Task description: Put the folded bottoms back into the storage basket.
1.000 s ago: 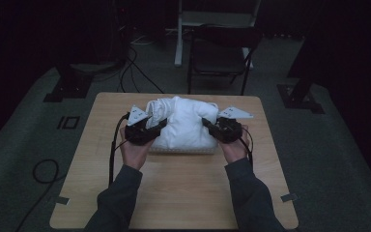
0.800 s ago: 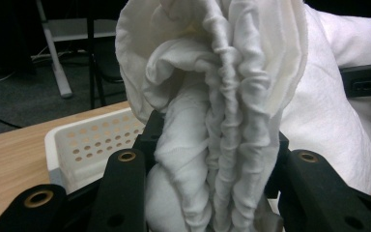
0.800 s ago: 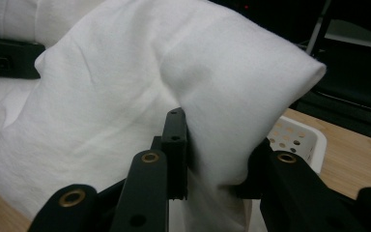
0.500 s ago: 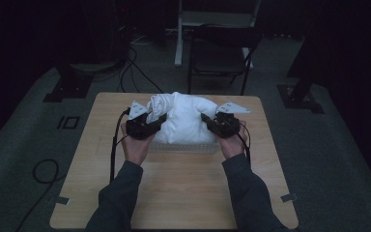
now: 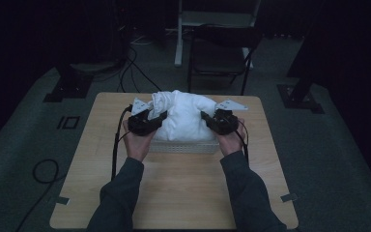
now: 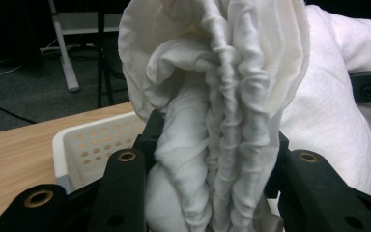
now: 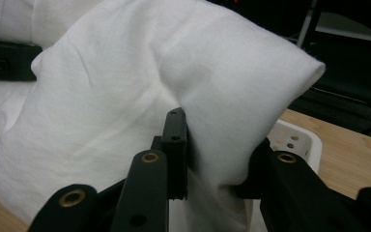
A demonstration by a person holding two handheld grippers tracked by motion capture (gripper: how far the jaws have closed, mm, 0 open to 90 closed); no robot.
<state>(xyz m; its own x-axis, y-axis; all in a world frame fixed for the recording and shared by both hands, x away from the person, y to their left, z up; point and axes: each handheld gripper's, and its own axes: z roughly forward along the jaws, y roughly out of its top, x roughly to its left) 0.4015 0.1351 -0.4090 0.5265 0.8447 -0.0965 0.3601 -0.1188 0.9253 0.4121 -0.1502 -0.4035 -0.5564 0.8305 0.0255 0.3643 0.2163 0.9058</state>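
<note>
A bulky white cloth bundle (image 5: 182,115), like a pillow in its case, sits in a white perforated basket (image 5: 183,146) on the wooden table. My left gripper (image 5: 150,122) is shut on the bunched, gathered end of the cloth (image 6: 217,125) at the bundle's left side. At the bundle's right side my right gripper (image 5: 213,121) is shut on a smooth corner of the cloth (image 7: 222,111). In the right gripper view the black jaws pinch the fabric just above the basket's rim (image 7: 294,140). The basket's holed wall (image 6: 92,145) shows beside the left jaws.
The wooden table (image 5: 174,193) has bare surface in front of the basket. A dark chair (image 5: 222,53) and a white stand (image 5: 181,29) stand behind the table. Cables (image 5: 125,67) lie on the dark floor at the left.
Both grippers have moved a little away from me with the cloth, and the bundle now stands slightly higher and farther back over the basket.
</note>
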